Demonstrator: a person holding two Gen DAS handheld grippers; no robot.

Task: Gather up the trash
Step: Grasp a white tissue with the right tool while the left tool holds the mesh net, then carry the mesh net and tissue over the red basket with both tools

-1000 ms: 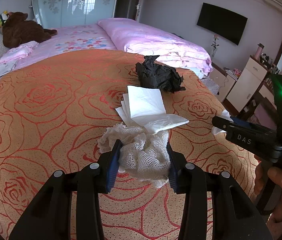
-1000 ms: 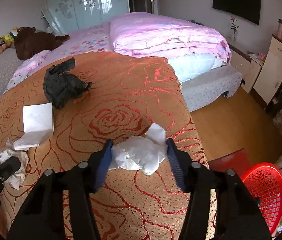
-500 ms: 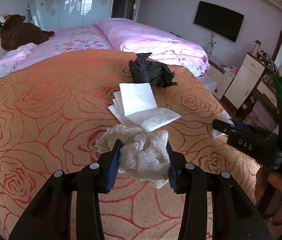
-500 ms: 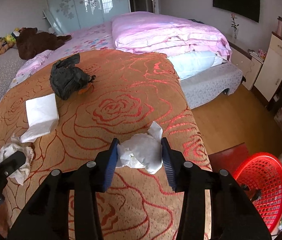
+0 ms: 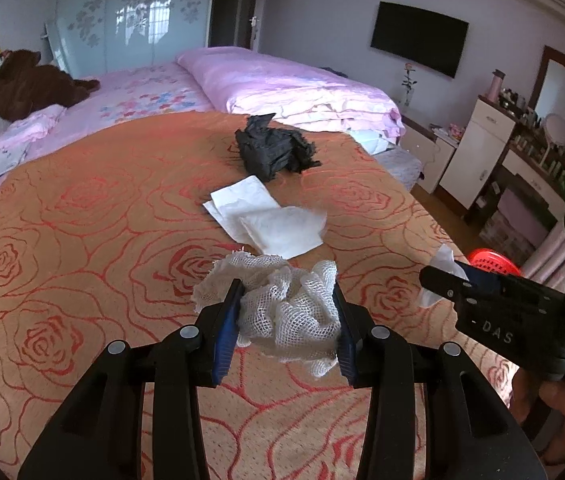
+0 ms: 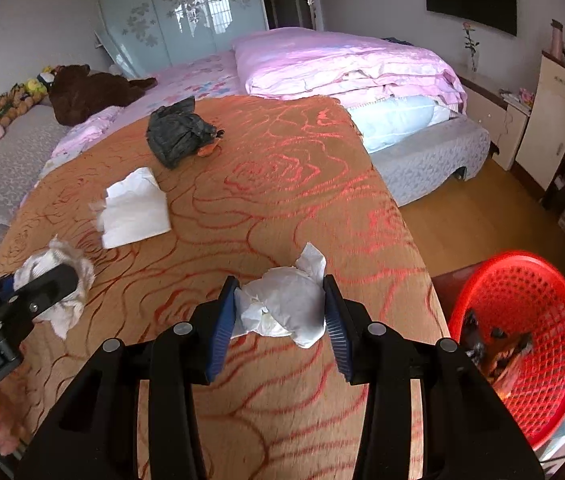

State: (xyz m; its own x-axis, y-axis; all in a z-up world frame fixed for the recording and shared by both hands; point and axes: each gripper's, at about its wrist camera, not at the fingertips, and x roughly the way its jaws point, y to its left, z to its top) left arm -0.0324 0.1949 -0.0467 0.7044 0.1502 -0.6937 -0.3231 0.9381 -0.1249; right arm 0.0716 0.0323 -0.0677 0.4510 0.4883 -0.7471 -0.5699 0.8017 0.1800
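Observation:
My left gripper [image 5: 286,312] is shut on a crumpled white mesh cloth [image 5: 286,316], held just above the orange rose-pattern bedspread [image 5: 82,240]. My right gripper [image 6: 280,308] is shut on a crumpled white paper wad [image 6: 282,304], lifted over the bed's right edge. The right gripper also shows at the right of the left wrist view [image 5: 442,280]. White tissues [image 5: 270,220] and a crumpled black bag [image 5: 274,152] lie on the bedspread beyond. A red mesh basket [image 6: 522,320] with some trash inside stands on the floor to the right.
A pink folded duvet [image 6: 342,68] lies at the far end of the bed. A brown plush bear [image 6: 90,88] lies at the far left. White cabinets [image 6: 554,112] and a dresser line the right wall. Wooden floor [image 6: 462,208] lies between bed and cabinets.
Both grippers have lifted their trash off the bedspread. The right gripper closed tighter on the paper wad and swung right, bringing the red basket closer and larger in view.

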